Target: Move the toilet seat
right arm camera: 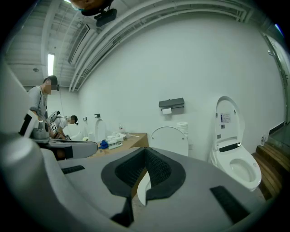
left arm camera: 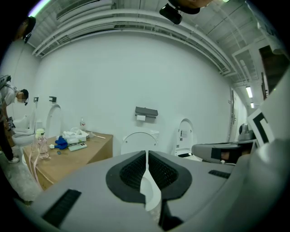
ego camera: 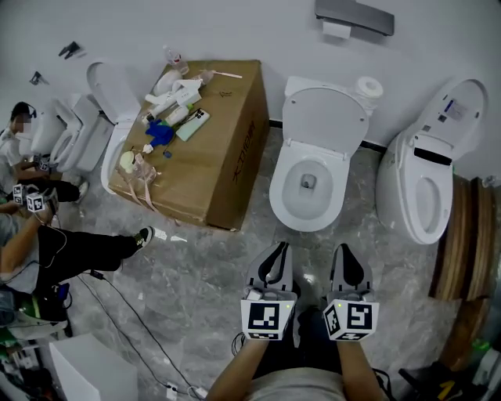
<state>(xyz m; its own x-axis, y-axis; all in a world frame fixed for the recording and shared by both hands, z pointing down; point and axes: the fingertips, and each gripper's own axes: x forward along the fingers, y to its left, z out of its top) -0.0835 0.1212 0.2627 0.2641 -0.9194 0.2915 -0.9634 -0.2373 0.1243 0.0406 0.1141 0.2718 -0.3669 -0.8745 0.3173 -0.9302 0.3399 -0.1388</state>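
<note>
Straight ahead of your left gripper [ego camera: 274,252] and right gripper [ego camera: 345,252], which sit side by side, the nearest toilet [ego camera: 304,222] stands against the wall, with a paper holder [ego camera: 354,17] on the wall above it and a paper roll [ego camera: 368,86] behind its raised lid. Ahead and to the left of your left gripper, just beside that toilet, lies a cardboard box [ego camera: 235,149] with small items [ego camera: 176,102] on top, and another toilet [ego camera: 109,102] beyond it. Ahead and to the right of your right gripper stands a third toilet [ego camera: 395,188].

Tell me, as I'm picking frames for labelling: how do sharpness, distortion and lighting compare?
Head view: evenly lit, sharp, the middle toilet crisp. Left gripper view: strong fisheye, black corners. Right gripper view: same fisheye, a ceiling lamp glaring.
</note>
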